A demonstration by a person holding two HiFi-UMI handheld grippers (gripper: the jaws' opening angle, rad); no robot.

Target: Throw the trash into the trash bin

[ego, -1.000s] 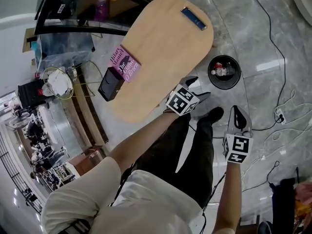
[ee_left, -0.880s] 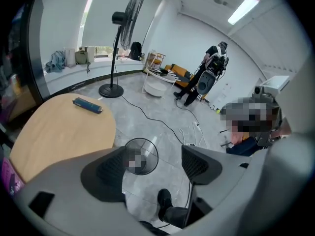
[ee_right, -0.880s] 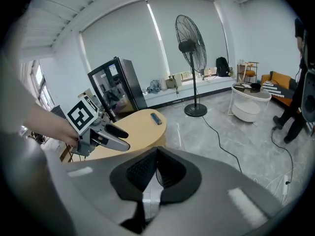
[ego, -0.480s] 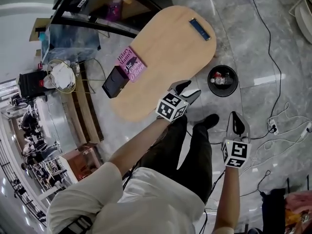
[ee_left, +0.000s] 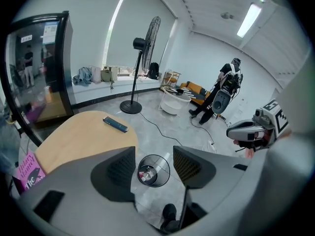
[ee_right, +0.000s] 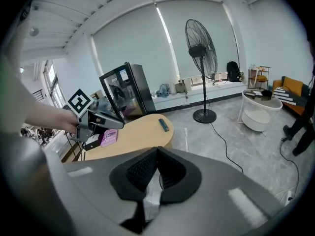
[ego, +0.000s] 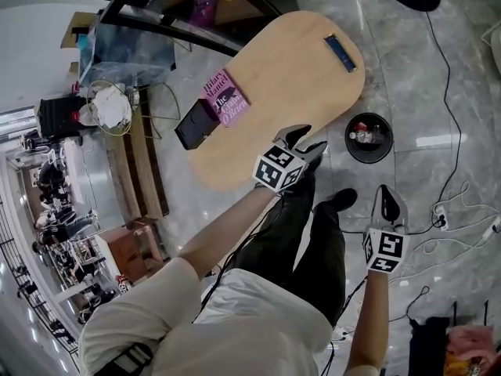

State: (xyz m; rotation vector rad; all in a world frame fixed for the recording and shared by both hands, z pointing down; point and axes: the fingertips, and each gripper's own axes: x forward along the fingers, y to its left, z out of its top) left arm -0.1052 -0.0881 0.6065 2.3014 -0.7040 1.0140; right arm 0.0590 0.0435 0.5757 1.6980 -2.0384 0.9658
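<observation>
The black wire trash bin (ego: 369, 137) stands on the marble floor just past the near end of the wooden table (ego: 290, 69), with white and red trash inside. My left gripper (ego: 309, 141) hangs over the table's rounded end, beside the bin. In the left gripper view its jaws (ee_left: 153, 154) stand apart with nothing between them, and the bin (ee_left: 153, 171) shows through the gap. My right gripper (ego: 389, 193) hovers over the floor on the near side of the bin. Its pads (ee_right: 156, 151) meet at the tips. I see no trash in either gripper.
A blue flat case (ego: 341, 53), a pink book (ego: 227, 98) and a black box (ego: 196, 124) lie on the table. A standing fan (ee_left: 130, 107) and cables (ego: 454, 202) are on the floor beyond. My shoe (ego: 344, 200) is near the bin. A person (ee_left: 224, 90) stands far off.
My left gripper has risen at the table's end and its jaws look narrower than before. The right gripper has lifted slightly.
</observation>
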